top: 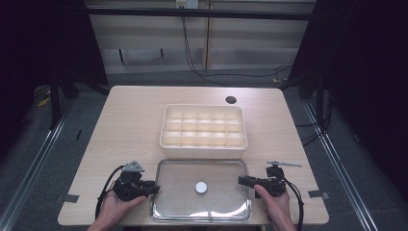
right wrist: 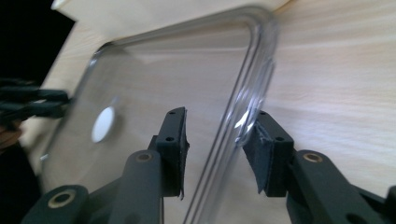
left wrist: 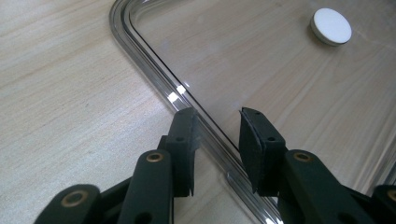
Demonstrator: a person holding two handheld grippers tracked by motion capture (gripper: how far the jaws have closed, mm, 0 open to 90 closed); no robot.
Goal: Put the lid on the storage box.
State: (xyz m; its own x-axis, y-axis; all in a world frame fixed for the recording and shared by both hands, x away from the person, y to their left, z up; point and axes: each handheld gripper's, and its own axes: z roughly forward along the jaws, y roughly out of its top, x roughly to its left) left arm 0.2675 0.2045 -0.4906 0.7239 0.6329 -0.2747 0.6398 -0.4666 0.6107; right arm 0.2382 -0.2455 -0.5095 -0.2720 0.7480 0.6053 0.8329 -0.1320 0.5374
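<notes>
A clear plastic lid (top: 178, 195) with a round white knob (top: 201, 187) lies flat on the wooden table, just in front of a cream compartment box (top: 202, 153). My left gripper (top: 155, 188) is at the lid's left edge. In the left gripper view the lid's rim (left wrist: 154, 70) runs between the jaws of this gripper (left wrist: 217, 114), which stands open. My right gripper (top: 241, 181) is at the lid's right edge. In the right gripper view it (right wrist: 219, 119) is open too, one jaw on each side of the rim (right wrist: 243, 88). The knob (right wrist: 103, 124) is beyond.
The box's several compartments look empty. A dark round hole (top: 231, 99) sits in the tabletop at the back right. Bare table lies left of the lid (left wrist: 56, 84) and right of it (right wrist: 336, 70). The table's front edge is close under both hands.
</notes>
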